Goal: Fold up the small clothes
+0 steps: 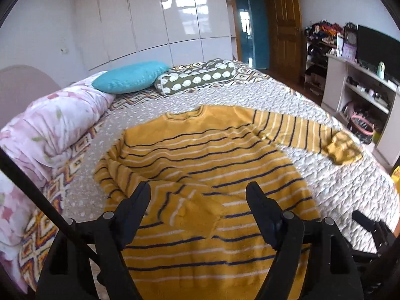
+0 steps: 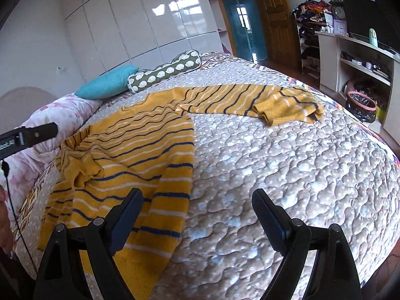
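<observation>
Sweater [image 1: 207,155] flat on the bed [image 1: 325,175], two pillows [image 1: 130,77] behind it, shelves [image 1: 362,87] right.

fuzzy knit sweater [image 1: 212,155], bumpy quilted bedspread [image 2: 287,175]

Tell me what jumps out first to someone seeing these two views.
A mustard-yellow knit sweater with navy and white stripes lies flat on the quilted beige bedspread, one sleeve folded across its body, the other stretched out to the side. Behind it, by the headboard, lie a turquoise pillow and an olive shell-print bolster.
</observation>
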Available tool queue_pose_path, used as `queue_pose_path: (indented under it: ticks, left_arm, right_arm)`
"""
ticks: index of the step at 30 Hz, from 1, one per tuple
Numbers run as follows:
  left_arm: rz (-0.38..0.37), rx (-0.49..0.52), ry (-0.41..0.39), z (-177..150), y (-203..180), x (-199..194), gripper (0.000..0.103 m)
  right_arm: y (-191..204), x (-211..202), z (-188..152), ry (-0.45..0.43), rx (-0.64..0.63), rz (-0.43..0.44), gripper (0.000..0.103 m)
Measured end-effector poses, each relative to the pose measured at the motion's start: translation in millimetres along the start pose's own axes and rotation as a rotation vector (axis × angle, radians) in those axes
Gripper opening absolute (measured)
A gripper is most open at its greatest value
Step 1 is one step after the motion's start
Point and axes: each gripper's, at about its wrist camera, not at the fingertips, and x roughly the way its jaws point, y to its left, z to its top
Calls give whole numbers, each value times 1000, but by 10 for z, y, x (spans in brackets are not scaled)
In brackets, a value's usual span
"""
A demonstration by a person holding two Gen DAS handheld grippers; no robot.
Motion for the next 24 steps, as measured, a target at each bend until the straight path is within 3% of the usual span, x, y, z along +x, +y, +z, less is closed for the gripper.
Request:
queue_pose_path:
  ticks: [10, 19, 24]
  left_arm:
    - [66, -128, 83, -329, 732, 84, 78]
    - [149, -291, 201, -930, 1456, 394, 79]
    - [157, -394, 268, -1280, 1720, 631, 79]
  right_arm:
    - [360, -21, -30, -1, -109, 1, 92]
    - [611, 31, 1, 12, -186, 4, 92]
    - [880, 105, 175, 14, -255, 90, 92]
